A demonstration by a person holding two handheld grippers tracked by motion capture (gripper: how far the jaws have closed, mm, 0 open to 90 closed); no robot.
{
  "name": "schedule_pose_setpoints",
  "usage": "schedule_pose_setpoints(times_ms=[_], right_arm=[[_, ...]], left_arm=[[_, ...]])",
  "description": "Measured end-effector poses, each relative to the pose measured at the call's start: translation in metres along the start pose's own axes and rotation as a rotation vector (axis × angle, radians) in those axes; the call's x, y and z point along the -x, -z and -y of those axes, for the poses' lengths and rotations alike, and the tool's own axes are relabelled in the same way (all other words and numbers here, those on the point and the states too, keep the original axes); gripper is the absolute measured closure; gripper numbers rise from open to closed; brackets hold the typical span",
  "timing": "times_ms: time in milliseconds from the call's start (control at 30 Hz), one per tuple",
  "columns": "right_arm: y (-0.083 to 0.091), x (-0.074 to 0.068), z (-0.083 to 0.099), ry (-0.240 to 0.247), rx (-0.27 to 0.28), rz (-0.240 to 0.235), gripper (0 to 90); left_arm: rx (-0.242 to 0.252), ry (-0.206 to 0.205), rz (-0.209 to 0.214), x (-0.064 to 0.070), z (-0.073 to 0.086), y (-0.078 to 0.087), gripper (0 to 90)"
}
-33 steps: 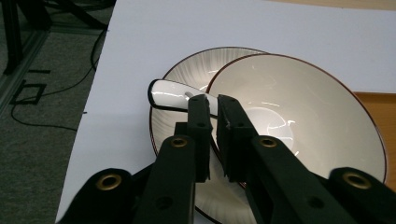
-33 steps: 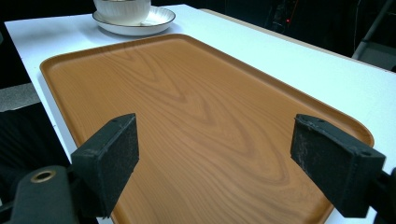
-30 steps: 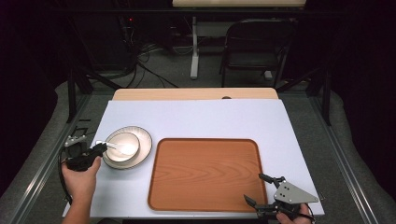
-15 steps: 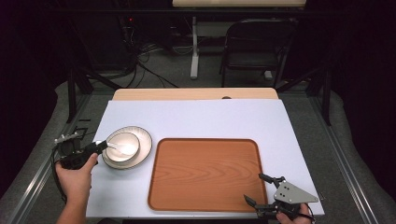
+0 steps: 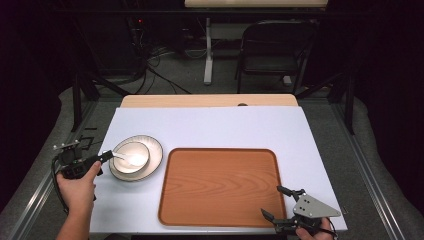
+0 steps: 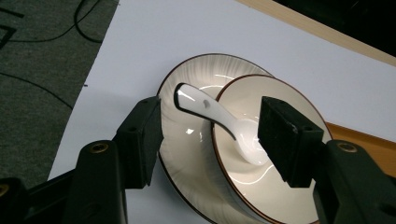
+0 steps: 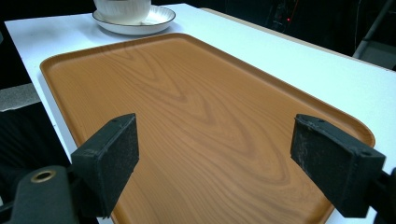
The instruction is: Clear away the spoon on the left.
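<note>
A white ceramic spoon (image 6: pixel 212 117) lies in a cream bowl (image 6: pixel 275 179) with its handle resting over the rim. The bowl sits on a white ribbed plate (image 6: pixel 187 140) at the left of the white table. My left gripper (image 6: pixel 210 135) is open, its jaws on either side of the spoon's handle without touching it. From above, the left gripper (image 5: pixel 102 162) sits just left of the plate (image 5: pixel 152 150) and bowl (image 5: pixel 131 156). My right gripper (image 5: pixel 273 202) stands open and empty at the near right corner of the wooden tray (image 5: pixel 220 187).
The empty tray (image 7: pixel 196 116) stretches ahead of the right gripper (image 7: pixel 215 158), with the bowl (image 7: pixel 122 9) and plate (image 7: pixel 156 17) beyond its far corner. A white mat (image 5: pixel 225 125) covers the table. A folding chair (image 5: pixel 275 55) and cables lie behind.
My left hand has drawn slightly left, towards the table's edge, with the gripper still pointing at the plate. The right gripper has not moved.
</note>
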State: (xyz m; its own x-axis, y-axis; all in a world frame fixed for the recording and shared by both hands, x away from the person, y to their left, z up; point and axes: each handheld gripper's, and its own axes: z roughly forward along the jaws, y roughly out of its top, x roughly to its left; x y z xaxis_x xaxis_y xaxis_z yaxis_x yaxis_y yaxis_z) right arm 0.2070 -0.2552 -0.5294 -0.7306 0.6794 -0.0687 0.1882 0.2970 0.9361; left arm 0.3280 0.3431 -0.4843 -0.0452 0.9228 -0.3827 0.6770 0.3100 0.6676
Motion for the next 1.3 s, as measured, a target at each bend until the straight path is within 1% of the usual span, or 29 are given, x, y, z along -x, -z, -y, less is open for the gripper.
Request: schedule_pose_setpoints(times_ms=[167,200,367,533,567,633,667,833,933,1100,1200,1300], right_arm=[[0.000,0.000,0.000,-0.001,0.000,0.000,14.8],[0.000,0.000,0.000,-0.001,-0.001,0.000,14.8],[0.000,0.000,0.000,-0.003,-0.001,-0.001,14.8],[0.000,0.000,0.000,-0.002,-0.001,-0.002,14.8],[0.000,0.000,0.000,-0.002,-0.001,-0.002,14.8],[0.000,0.000,0.000,-0.001,-0.001,-0.002,14.8],[0.000,0.000,0.000,-0.002,-0.001,-0.002,14.8],[0.000,0.000,0.000,-0.001,-0.001,-0.002,14.8],[0.000,0.000,0.000,0.000,0.000,-0.002,14.8],[0.000,0.000,0.000,0.000,0.002,-0.002,14.8],[0.000,0.000,0.000,0.001,0.002,-0.001,14.8],[0.000,0.000,0.000,0.001,0.002,-0.001,14.8]], left_arm=[[-0.007,0.015,-0.006,-0.004,0.002,-0.005,40.4],[-0.007,0.028,-0.002,-0.004,0.002,-0.008,40.4],[-0.018,0.034,0.000,-0.004,0.003,-0.014,40.5],[-0.018,0.051,0.008,-0.002,0.005,-0.023,41.0],[-0.022,0.060,0.011,-0.002,0.006,-0.026,41.1],[-0.020,0.064,0.014,-0.001,0.007,-0.028,41.5],[-0.018,0.078,0.020,-0.001,0.007,-0.032,41.8],[-0.003,0.097,0.036,0.001,0.010,-0.039,44.6],[-0.001,0.096,0.037,0.001,0.010,-0.040,46.1],[0.023,0.101,0.041,0.002,0.013,-0.046,51.9],[0.032,0.093,0.032,0.003,0.014,-0.047,55.3],[0.044,0.091,0.036,0.003,0.014,-0.046,57.9]])
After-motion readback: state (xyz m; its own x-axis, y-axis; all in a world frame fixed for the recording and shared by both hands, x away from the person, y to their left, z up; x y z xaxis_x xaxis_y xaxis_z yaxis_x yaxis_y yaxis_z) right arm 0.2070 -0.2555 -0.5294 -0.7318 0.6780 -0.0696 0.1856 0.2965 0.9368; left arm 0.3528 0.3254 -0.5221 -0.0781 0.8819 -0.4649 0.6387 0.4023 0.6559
